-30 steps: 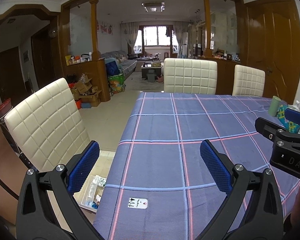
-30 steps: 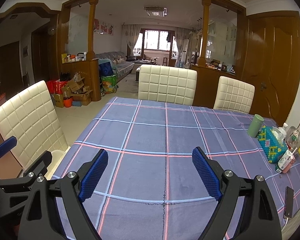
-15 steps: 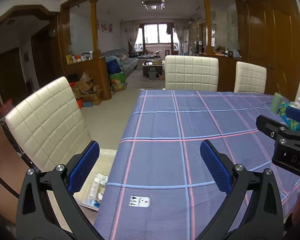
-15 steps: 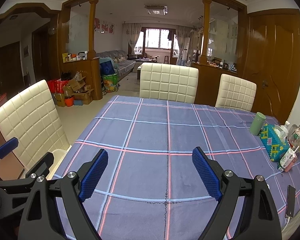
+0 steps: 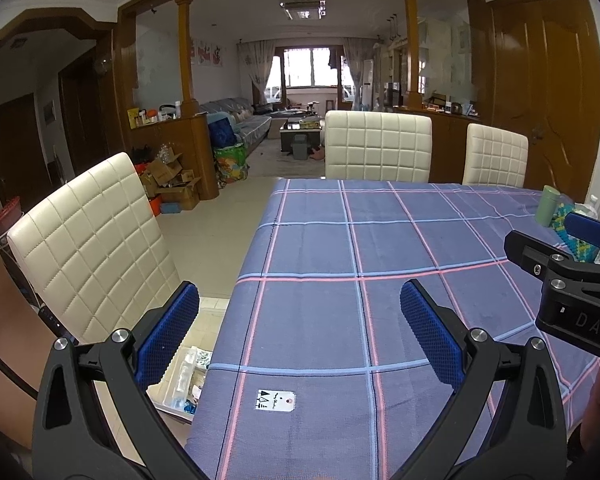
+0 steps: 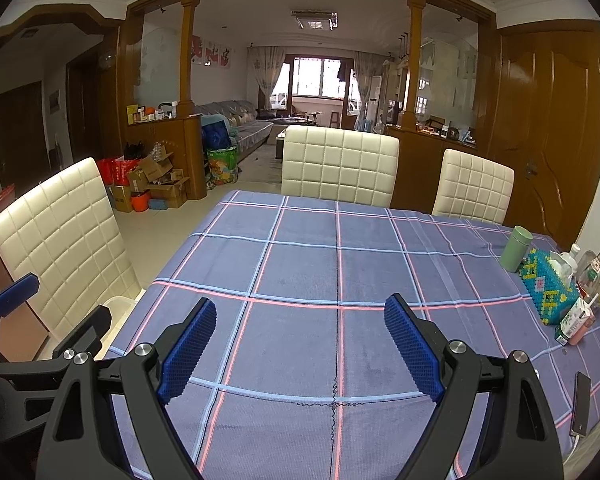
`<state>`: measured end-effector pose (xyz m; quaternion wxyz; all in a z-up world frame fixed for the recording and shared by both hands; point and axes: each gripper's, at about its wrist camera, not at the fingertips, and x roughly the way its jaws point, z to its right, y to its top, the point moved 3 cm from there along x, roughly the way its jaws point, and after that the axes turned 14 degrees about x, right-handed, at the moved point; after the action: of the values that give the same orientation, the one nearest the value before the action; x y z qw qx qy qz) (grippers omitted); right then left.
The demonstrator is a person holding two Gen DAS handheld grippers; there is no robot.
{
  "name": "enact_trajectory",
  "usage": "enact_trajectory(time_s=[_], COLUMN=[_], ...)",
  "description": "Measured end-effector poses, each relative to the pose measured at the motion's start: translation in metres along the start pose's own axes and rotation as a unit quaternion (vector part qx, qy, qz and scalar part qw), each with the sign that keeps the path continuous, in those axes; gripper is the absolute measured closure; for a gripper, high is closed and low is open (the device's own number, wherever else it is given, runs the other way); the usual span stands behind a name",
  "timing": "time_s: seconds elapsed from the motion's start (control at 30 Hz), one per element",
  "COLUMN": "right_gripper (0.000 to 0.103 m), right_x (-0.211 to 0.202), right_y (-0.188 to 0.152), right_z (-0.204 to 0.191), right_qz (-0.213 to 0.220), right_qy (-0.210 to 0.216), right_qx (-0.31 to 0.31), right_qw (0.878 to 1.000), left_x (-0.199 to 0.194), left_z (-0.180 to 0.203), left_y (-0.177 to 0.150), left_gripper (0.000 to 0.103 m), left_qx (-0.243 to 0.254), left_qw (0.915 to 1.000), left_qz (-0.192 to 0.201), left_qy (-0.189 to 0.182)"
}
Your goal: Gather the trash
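Left gripper (image 5: pixel 300 328), from its own camera: jaws spread wide, nothing between them, hovering over the plaid tablecloth (image 5: pixel 380 240). Only trash-looking bit here is a small white tag (image 5: pixel 276 401) lying near the table's front edge, just below the jaws. Best bet: dip low, pinch flat. Clear bin (image 5: pixel 180 384) on the floor beside the table, with wrappers and scraps inside.

Right gripper (image 6: pixel 300 340), own view: also wide open, empty, above bare cloth. Green cup (image 6: pixel 516 249), contents hidden; beaded box (image 6: pixel 548 292) holding tissues.
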<state>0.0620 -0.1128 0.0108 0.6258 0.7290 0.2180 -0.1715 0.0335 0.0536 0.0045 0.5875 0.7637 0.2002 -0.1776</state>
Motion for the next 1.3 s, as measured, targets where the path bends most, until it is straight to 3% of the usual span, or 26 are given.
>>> enact_trajectory(time_s=[1.3], right_gripper=[0.019], right_x=[-0.0021], right_y=[-0.0004], right_z=[-0.0005], right_qz=[-0.002], right_qy=[0.001], right_qx=[-0.001], right_qw=[1.0], left_x=[-0.0031], left_z=[0.006], left_y=[0.0018], left_gripper=[0.004], left_qx=[0.007], left_qw=[1.0], left_qz=[0.005], left_qy=[-0.005])
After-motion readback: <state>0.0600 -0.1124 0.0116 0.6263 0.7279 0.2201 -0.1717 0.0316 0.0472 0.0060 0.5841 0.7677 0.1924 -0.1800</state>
